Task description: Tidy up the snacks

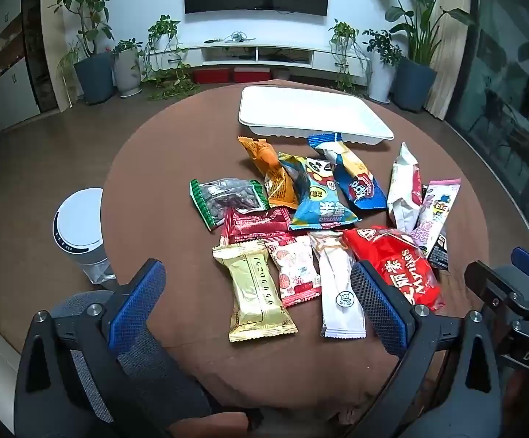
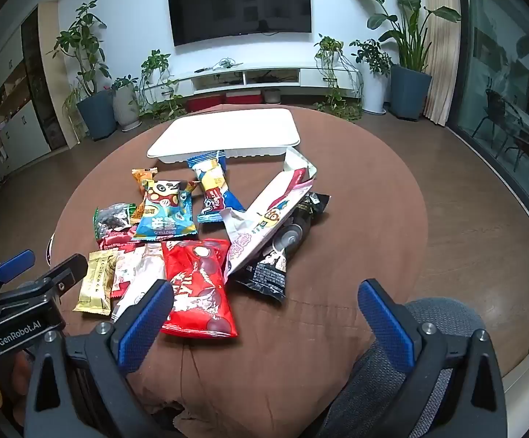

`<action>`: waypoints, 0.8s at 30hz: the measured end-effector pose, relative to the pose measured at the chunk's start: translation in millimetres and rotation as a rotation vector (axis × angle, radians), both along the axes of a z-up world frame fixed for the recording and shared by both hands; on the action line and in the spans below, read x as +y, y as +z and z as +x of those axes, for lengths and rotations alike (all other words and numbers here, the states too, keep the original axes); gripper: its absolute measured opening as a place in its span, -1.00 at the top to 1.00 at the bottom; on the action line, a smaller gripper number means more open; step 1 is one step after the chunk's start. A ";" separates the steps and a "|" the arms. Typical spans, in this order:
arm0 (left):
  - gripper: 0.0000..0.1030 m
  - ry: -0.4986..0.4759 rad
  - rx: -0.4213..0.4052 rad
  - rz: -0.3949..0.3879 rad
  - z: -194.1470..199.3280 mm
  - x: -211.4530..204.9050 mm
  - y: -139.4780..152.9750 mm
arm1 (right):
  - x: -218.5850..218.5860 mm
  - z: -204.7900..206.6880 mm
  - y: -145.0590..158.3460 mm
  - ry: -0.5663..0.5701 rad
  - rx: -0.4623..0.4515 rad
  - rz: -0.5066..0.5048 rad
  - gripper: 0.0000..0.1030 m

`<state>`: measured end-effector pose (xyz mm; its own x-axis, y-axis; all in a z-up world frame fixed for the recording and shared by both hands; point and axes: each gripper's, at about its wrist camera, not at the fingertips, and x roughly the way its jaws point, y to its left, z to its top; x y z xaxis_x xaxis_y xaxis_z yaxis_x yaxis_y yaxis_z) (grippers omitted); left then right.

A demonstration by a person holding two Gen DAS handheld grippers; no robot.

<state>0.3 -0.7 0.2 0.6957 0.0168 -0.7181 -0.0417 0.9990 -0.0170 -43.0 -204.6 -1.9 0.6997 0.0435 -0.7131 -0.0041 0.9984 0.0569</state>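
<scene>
The left gripper [image 1: 261, 306] has its fingers spread wide and empty, hovering above the near end of the gold pack [image 1: 259, 294] and the white stick [image 1: 339, 288]; the right gripper [image 2: 264, 314] is just as wide and empty, its left finger [image 2: 144, 325] over the near end of the red bag [image 2: 199, 288]. The snacks lie in a loose, overlapping heap on the brown table [image 2: 355, 219], with the empty white tray [image 1: 312, 115] just beyond them. The likely trouble is the overlap: closing on one wrapper could catch a neighbour's edge, and lifting the pink stick [image 2: 264, 226] would probably disturb the black pack [image 2: 282, 255] beneath it. Slick foil may also slip from the pads. The two grippers sit close side by side, so they could collide. There is open table to the right of the heap, while the near edge lies just under the fingers.
</scene>
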 end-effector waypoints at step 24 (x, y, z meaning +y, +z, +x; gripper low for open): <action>-0.99 -0.002 -0.004 -0.016 0.9 -1.9 -1.5 | 1.3 0.8 -0.6 0.000 0.000 -0.008 -1.00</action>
